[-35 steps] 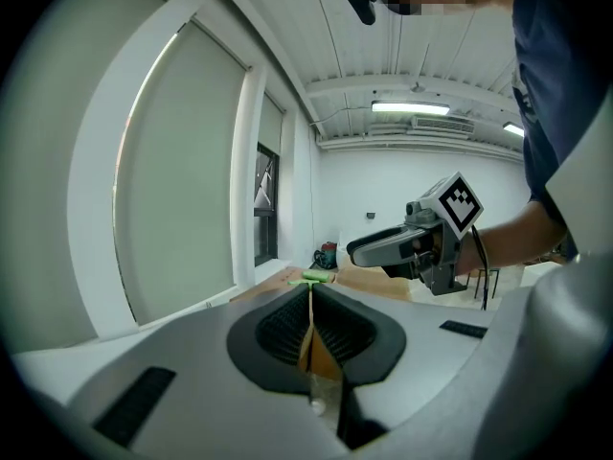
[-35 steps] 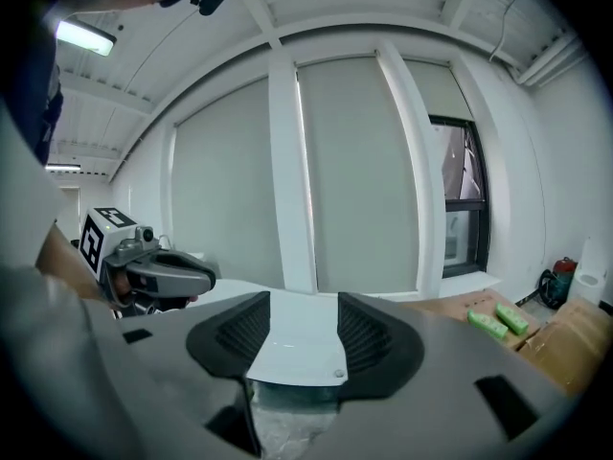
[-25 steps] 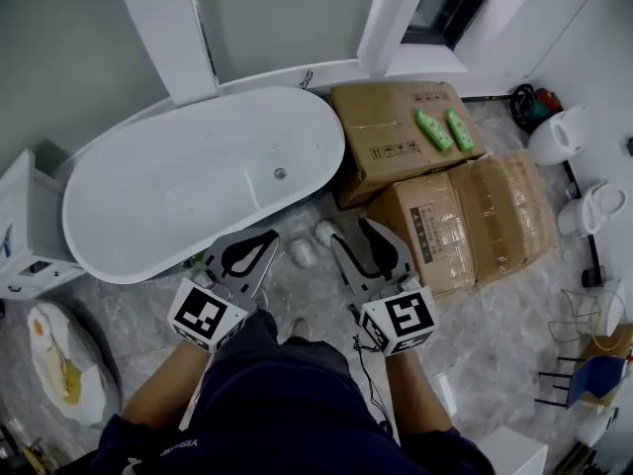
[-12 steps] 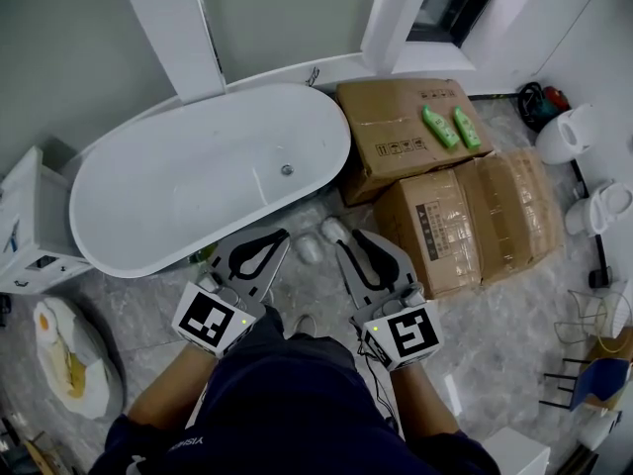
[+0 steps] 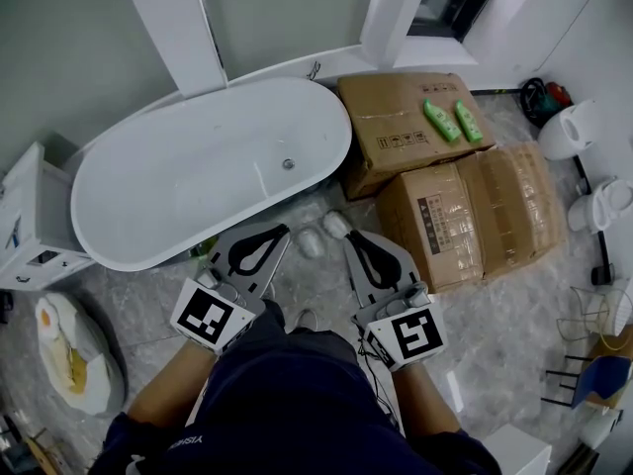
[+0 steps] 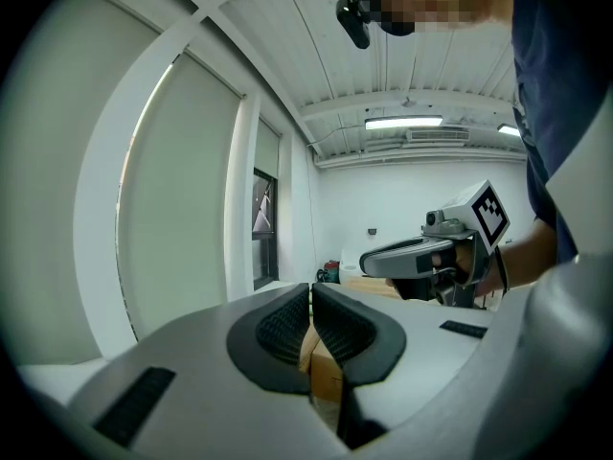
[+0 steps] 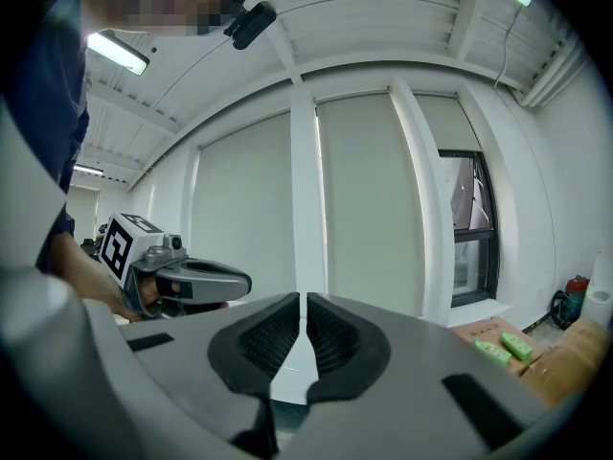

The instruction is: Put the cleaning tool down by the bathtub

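Head view, marble floor (image 5: 138, 310), white bathtub (image 5: 188, 181)

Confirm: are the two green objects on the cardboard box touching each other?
Apart. Head view shows bare cardboard between the left green object and the right green object on the cardboard box.

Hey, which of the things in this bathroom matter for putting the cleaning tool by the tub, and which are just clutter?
Job: bathtub; left hand-held gripper, shut, empty; right hand-held gripper, jaws have just been closing, nothing between them. I cannot pick out the cleaning tool.
Lying about: cardboard boxes; two green bottles on one.
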Demonstrator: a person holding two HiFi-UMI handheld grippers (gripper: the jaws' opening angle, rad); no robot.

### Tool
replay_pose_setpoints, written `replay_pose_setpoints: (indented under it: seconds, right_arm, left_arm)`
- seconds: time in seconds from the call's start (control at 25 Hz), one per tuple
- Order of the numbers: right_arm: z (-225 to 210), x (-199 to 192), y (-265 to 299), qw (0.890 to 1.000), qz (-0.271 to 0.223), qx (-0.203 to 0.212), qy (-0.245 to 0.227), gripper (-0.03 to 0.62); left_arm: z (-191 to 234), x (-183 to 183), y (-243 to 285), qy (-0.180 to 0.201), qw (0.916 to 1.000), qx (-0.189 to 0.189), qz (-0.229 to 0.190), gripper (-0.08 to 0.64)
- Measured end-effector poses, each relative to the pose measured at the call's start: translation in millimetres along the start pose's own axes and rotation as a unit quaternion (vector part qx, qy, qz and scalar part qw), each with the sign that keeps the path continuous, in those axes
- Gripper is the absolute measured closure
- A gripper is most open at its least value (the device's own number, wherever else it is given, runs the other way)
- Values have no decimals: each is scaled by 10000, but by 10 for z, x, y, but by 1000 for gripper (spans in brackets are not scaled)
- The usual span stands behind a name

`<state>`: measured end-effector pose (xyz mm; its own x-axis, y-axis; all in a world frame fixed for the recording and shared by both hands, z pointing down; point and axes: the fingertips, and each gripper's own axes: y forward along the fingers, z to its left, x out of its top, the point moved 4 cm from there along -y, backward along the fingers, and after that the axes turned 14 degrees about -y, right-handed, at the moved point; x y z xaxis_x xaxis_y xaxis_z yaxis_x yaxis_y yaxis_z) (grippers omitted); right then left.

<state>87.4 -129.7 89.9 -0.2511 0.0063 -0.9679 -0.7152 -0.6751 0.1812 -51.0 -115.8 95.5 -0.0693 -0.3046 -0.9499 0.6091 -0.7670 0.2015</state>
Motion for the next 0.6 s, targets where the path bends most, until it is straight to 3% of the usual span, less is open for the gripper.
replay_pose_setpoints:
  seconds: [0.6]
  right_arm:
    - [129, 34, -146, 10000, -57, 27, -36, 588]
  left_arm:
    - [-146, -44, -99, 10, 10000, -80, -24, 525]
